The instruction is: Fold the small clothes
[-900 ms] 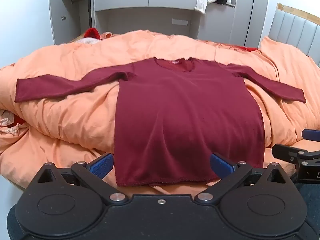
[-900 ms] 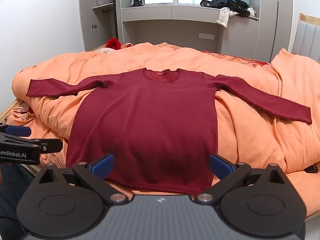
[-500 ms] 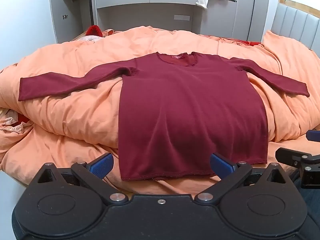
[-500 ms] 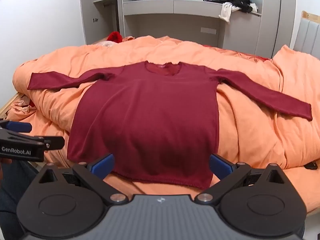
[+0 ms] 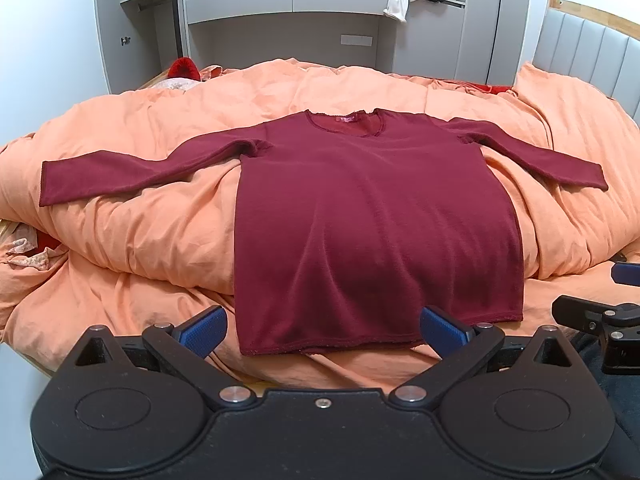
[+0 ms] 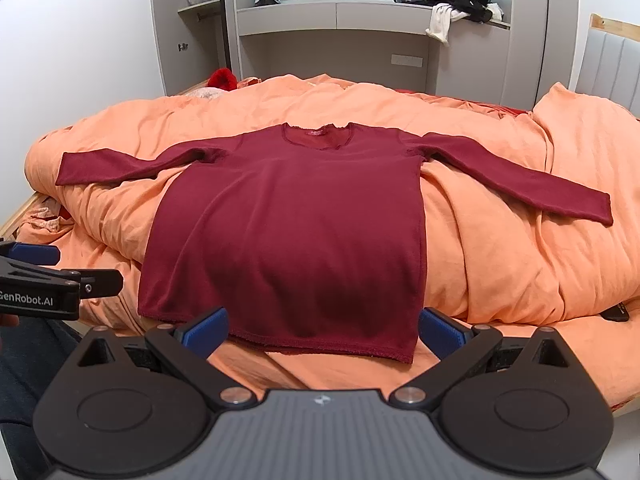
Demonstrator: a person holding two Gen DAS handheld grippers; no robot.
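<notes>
**Left wrist view: both grippers drawn back, shirt spread and untouched**

Left wrist view now takes in more of the room than a moment ago: the shirt (image 5: 376,224) sits smaller and further up the frame, and its hem, which ran close to the blue pads, now lies clear of them with orange duvet (image 5: 152,232) showing below it. The right wrist view shows the same retreat. I read this as a step back to survey, not a fold begun; the task looks to be at its very start.

The shirt lies face up across the duvet on the bed, collar away from the person, both sleeves stretched out sideways, hem nearest the grippers.

The left gripper (image 5: 322,326) tilts down toward the hem, jaws spread wide with nothing between them. The right gripper (image 6: 322,326) is angled the same way, likewise wide and empty. They hover side by side, each visible at the edge of the other's view, neither touching cloth.
</notes>
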